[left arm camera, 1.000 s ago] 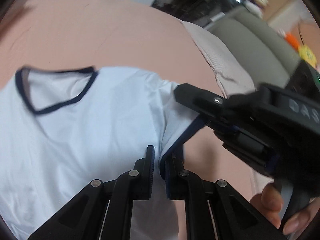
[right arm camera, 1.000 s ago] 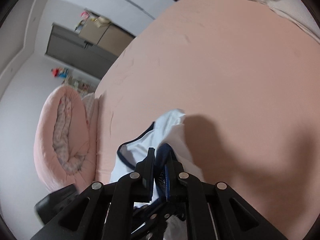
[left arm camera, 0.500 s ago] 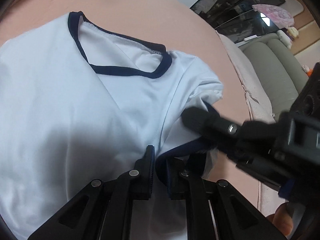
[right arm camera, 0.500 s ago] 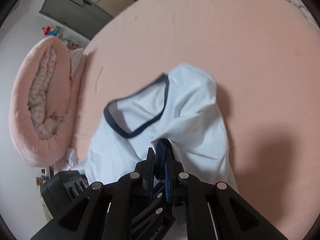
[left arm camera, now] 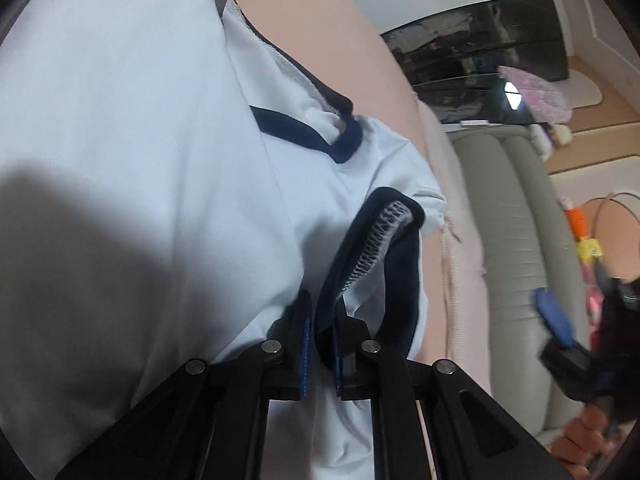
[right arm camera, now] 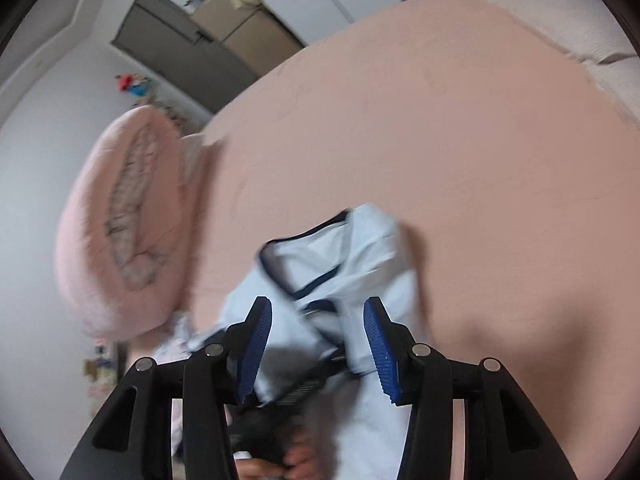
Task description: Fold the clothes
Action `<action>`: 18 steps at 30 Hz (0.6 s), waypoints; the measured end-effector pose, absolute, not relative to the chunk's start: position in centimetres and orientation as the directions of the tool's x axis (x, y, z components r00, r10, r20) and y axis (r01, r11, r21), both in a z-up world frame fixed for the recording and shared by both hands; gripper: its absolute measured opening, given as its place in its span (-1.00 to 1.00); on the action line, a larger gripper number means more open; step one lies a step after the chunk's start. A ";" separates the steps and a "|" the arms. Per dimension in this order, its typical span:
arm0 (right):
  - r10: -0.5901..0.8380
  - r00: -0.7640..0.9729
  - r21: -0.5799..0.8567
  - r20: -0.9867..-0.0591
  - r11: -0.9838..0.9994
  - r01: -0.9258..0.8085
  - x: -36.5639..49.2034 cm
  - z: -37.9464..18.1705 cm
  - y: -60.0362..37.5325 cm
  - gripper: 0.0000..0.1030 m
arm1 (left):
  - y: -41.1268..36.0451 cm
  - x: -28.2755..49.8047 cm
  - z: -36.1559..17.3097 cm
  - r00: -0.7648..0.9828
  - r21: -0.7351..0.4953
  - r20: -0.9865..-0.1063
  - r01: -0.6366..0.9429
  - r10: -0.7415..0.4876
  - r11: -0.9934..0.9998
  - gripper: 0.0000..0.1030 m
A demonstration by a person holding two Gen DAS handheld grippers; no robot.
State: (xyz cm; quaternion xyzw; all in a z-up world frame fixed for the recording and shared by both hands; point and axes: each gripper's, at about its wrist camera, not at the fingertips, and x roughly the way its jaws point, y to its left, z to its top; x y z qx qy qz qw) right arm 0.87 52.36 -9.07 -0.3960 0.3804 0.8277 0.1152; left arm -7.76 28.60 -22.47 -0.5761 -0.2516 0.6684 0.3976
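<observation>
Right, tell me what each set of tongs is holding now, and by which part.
Left tongs: shut on the T-shirt, gripping the navy-trimmed sleeve cuff. Right tongs: open, holding nothing.

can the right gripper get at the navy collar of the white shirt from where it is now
Probably yes. The right gripper has its jaws open, and the navy-trimmed collar of the white shirt lies just ahead on the pink bedsheet with nothing between. The view is blurred.
</observation>
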 end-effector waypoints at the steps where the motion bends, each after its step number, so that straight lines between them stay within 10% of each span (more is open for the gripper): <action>1: -0.111 -0.656 0.544 -0.746 -0.671 -0.505 0.8 -9.7 52.6 -0.23 | 28.8 -7.5 -22.4 -0.027 -0.784 -0.573 -0.271 0.819 -0.558 -0.83; 4: -0.171 -0.653 0.601 -0.738 -0.607 -0.520 -0.1 -12.4 52.9 -0.83 | 28.6 -6.0 -21.9 -0.058 -0.760 -0.578 -0.323 0.814 -0.563 -0.83; 18: -0.265 -0.590 0.612 -0.763 -0.590 -0.526 -1.7 -22.4 50.2 -0.96 | 32.7 -9.6 -16.2 -0.242 -0.623 -0.590 -0.471 0.770 -0.625 -0.86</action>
